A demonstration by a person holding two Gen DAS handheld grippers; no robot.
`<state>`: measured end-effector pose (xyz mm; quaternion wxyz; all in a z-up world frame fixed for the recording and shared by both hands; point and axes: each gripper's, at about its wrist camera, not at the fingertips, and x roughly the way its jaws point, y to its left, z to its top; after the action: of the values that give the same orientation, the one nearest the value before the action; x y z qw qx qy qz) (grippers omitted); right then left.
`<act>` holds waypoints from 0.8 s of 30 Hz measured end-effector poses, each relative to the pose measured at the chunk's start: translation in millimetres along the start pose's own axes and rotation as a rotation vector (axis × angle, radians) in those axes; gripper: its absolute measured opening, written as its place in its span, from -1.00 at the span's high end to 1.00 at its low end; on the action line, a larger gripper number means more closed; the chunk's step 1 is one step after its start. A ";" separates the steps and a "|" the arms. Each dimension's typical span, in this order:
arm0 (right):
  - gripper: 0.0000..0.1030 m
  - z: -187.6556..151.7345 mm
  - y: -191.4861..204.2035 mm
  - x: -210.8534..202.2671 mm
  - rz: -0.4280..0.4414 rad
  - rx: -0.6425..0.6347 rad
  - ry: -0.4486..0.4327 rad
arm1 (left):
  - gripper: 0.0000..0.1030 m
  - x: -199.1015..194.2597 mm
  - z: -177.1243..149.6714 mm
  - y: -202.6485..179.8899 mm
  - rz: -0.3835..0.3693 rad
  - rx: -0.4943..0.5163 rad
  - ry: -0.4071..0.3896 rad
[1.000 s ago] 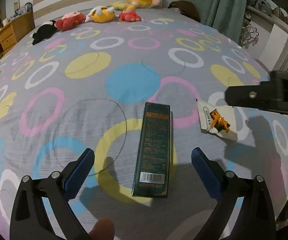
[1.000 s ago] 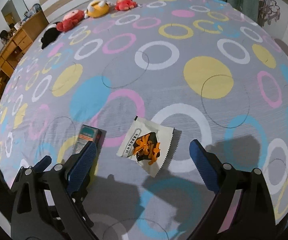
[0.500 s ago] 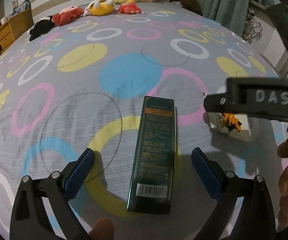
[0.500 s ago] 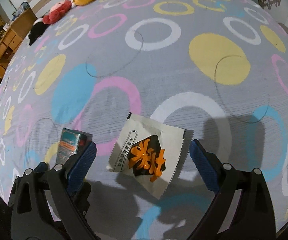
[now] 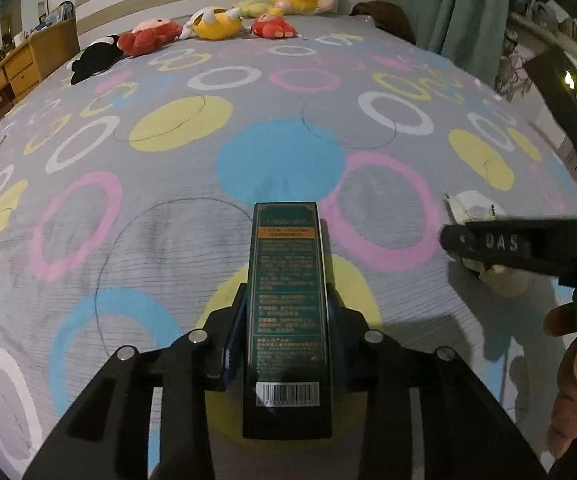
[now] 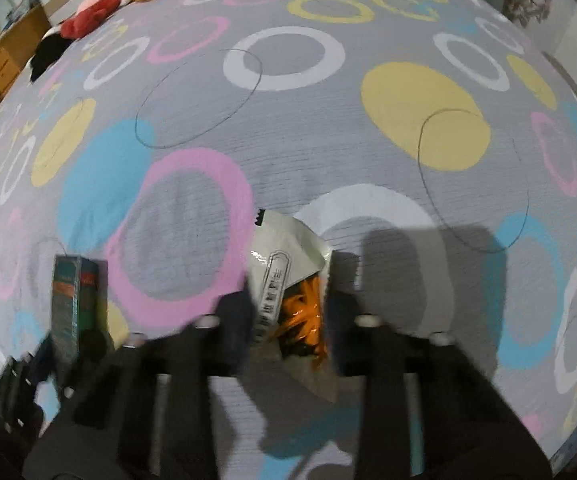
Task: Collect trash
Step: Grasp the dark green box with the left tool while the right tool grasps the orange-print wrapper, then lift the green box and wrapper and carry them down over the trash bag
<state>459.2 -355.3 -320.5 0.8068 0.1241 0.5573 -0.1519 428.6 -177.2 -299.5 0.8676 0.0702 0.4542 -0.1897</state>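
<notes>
A long dark green box (image 5: 286, 240) with a barcode lies on the bedspread (image 5: 168, 216). My left gripper (image 5: 287, 306) is closing, and both blue pads press on the box's long sides. The box also shows at the lower left in the right wrist view (image 6: 74, 300). A white snack wrapper (image 6: 284, 248) with orange print sits crumpled between the closing jaws of my right gripper (image 6: 288, 312), whose pads pinch it. From the left wrist view, the right gripper (image 5: 520, 244) crosses sideways over that wrapper (image 5: 468, 208).
Several plush toys (image 5: 208, 26) line the head of the bed. A wooden dresser (image 5: 8, 76) stands at the left and a green curtain (image 5: 456, 8) at the right. A person's hand (image 5: 576, 380) holds the right gripper. The bed edge is close below.
Both grippers went from wide open to closed: the left on the green box, the right on the wrapper, which crumpled. The right gripper also sank towards the bed.
</notes>
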 end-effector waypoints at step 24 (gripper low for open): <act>0.75 -58.7 -17.6 -84.5 0.051 -0.092 -0.181 | 0.32 -74.1 -29.3 -22.9 0.004 0.011 -0.052</act>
<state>373.8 -340.9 -262.3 0.8624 0.0866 0.4851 -0.1162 359.0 -169.9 -254.9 0.8791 0.0707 0.4303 -0.1924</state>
